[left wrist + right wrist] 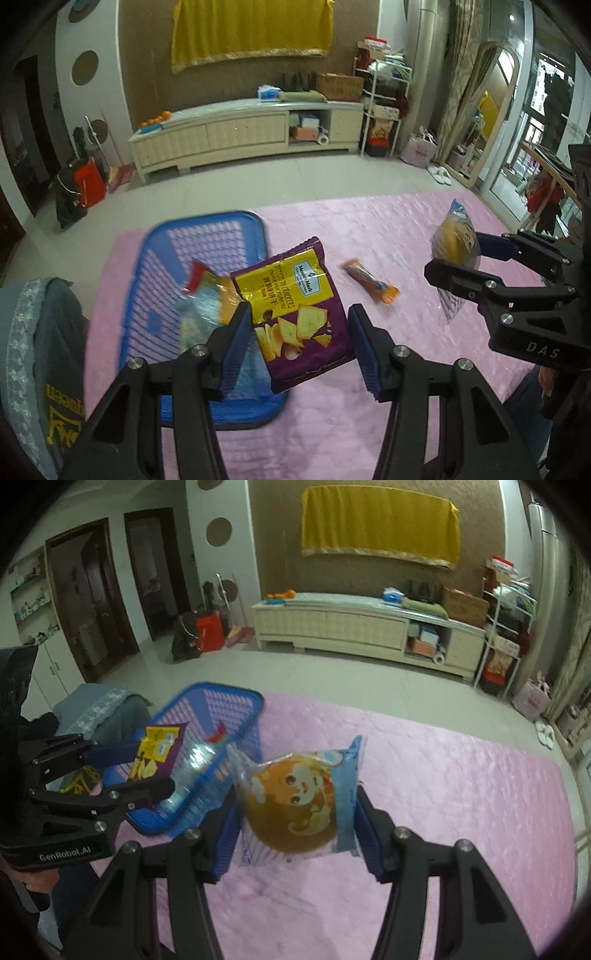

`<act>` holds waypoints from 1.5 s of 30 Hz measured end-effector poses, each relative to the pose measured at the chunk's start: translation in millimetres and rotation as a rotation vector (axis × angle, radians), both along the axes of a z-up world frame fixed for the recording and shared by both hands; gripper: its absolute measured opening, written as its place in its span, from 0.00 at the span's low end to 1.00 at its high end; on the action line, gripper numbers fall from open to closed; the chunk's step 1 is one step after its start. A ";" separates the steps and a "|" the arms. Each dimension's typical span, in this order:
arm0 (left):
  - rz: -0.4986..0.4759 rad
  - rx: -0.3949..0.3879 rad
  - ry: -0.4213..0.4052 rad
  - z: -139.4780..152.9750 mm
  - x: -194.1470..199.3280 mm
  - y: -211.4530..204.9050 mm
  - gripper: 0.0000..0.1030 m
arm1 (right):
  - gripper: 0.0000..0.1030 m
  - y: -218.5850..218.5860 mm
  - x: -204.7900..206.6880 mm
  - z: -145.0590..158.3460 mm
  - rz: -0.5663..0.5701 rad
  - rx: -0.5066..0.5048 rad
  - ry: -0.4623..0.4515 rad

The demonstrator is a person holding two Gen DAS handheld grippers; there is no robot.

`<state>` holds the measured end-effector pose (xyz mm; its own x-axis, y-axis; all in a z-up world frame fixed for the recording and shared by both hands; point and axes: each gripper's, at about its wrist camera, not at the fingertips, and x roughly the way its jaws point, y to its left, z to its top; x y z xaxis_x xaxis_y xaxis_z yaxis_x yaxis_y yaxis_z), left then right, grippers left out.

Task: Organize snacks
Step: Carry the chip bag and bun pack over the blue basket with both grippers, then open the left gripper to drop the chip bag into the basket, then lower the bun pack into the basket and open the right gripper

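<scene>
2 snacks held: purple crisp packet (299, 314) between left gripper (299, 347) jaws; bun packet (295, 805) between right gripper (295, 830) jaws.

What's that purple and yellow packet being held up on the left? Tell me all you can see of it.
The purple snack bag is a glossy foil packet with a yellow panel, a blue-and-white brand badge and pictures of crisps and crackers. It hangs tilted between the blue pads of the left gripper, lifted clear of the pink cloth, over the near corner of the blue basket. Its crimped top edge points away from the camera. The left pad presses its edge; right-side contact is unclear.
</scene>
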<state>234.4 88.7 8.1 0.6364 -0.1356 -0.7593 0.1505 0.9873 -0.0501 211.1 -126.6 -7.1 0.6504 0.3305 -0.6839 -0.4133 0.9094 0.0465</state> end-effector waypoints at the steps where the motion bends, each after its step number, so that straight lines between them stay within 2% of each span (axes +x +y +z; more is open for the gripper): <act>1: 0.008 0.002 -0.005 2.4 1.7 8.4 0.49 | 0.60 7.1 2.9 1.7 0.013 0.010 0.003; 7: 0.069 0.006 -0.011 5.8 12.2 54.0 0.49 | 0.60 52.8 14.2 0.9 0.090 -0.011 0.010; 17: 0.118 0.022 0.062 -32.0 5.8 94.4 0.49 | 0.60 110.9 29.9 -24.4 0.186 -0.033 0.060; 26: 0.100 -0.005 0.106 -55.0 -5.4 106.9 0.49 | 0.60 125.5 28.2 -53.7 0.205 -0.042 0.134; 34: 0.089 0.004 0.117 -66.6 -9.6 106.2 0.49 | 0.60 134.0 24.5 -47.2 0.203 -0.065 0.125; 36: 0.087 0.000 0.116 -67.4 -9.1 107.5 0.51 | 0.60 134.1 22.2 -46.0 0.205 -0.071 0.119; 39: 0.086 0.001 0.101 -65.5 -10.9 109.5 0.62 | 0.60 134.3 20.3 -43.5 0.205 -0.078 0.112; 45: 0.091 -0.003 0.064 -53.1 -22.5 111.8 0.69 | 0.60 127.1 18.1 -40.6 0.201 -0.049 0.133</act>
